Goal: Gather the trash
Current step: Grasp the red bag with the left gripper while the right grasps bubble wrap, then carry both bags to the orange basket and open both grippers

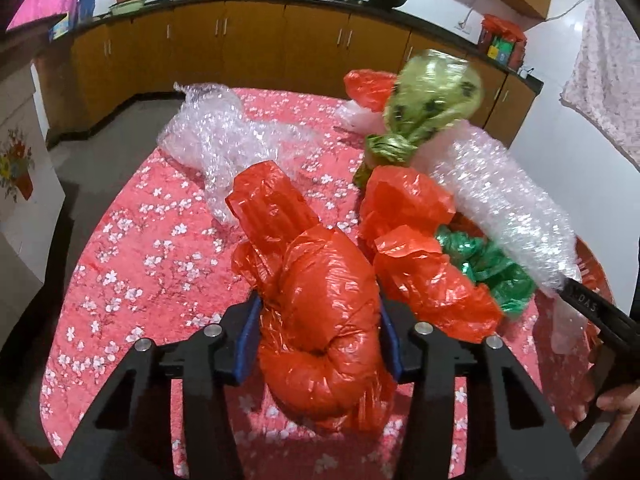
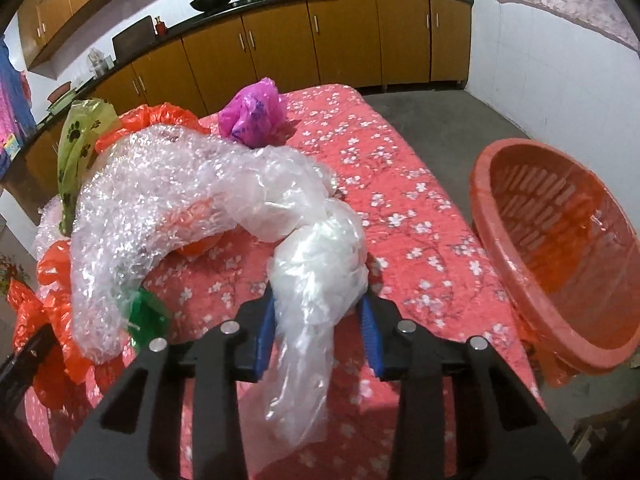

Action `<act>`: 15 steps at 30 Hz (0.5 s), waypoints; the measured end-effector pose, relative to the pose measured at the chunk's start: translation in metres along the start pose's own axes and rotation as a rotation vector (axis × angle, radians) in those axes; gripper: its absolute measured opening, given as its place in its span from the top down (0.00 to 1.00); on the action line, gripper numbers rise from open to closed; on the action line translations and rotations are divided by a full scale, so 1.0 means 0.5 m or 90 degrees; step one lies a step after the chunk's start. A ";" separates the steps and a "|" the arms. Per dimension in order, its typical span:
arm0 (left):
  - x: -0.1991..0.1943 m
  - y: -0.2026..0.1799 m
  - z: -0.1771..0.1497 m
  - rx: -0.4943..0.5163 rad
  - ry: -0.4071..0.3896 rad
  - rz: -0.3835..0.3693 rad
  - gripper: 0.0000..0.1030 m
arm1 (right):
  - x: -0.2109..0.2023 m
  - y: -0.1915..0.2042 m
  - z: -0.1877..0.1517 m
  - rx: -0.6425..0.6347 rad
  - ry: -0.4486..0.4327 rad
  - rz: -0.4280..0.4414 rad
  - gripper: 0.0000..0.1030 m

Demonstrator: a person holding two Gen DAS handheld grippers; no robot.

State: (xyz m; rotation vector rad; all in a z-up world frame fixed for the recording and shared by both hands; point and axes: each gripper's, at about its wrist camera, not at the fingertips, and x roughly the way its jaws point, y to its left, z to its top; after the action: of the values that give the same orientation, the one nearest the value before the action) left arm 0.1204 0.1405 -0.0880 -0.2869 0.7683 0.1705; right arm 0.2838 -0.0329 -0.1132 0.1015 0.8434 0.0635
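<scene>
Presently both grippers are clamped on trash lying on the pink floral-quilted table (image 1: pixel 132 240). The left gripper (image 1: pixel 318 336), jaws partly closed, pinches a knotted red plastic bag (image 1: pixel 320 320); the right gripper (image 2: pixel 318 320) squeezes a crumpled clear plastic bag (image 2: pixel 316 272).

Risks: the clear bag runs into the bubble wrap (image 2: pixel 160 200) — a lift may drag that sheet and the green bag (image 2: pixel 148 312) under it off the edge. Slippery film could also pull out of the pads.

Pose: both grippers point steeply down at the tabletop, side by side. The orange basket (image 2: pixel 500 248) sits just off the table's right edge — tilted, apparently empty.
</scene>
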 end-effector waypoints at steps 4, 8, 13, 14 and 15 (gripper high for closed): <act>-0.028 -0.012 -0.001 0.019 -0.022 -0.011 0.54 | -0.031 -0.024 -0.013 0.010 -0.012 0.003 0.65; -0.051 -0.026 0.001 0.036 -0.040 -0.026 0.54 | -0.061 -0.045 -0.032 0.013 -0.019 0.005 0.65; -0.084 -0.057 0.015 0.060 -0.069 -0.056 0.54 | -0.105 -0.071 -0.044 0.006 -0.045 -0.001 0.65; -0.095 -0.072 0.020 0.068 -0.077 -0.065 0.54 | -0.117 -0.078 -0.043 0.006 -0.053 -0.002 0.65; -0.100 -0.079 0.025 0.073 -0.082 -0.071 0.54 | -0.126 -0.083 -0.043 0.007 -0.059 -0.002 0.65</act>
State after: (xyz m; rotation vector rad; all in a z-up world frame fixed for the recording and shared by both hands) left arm 0.1031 0.1043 -0.0366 -0.2073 0.6293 0.0383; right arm 0.2265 -0.0790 -0.0856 0.1128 0.7509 0.0509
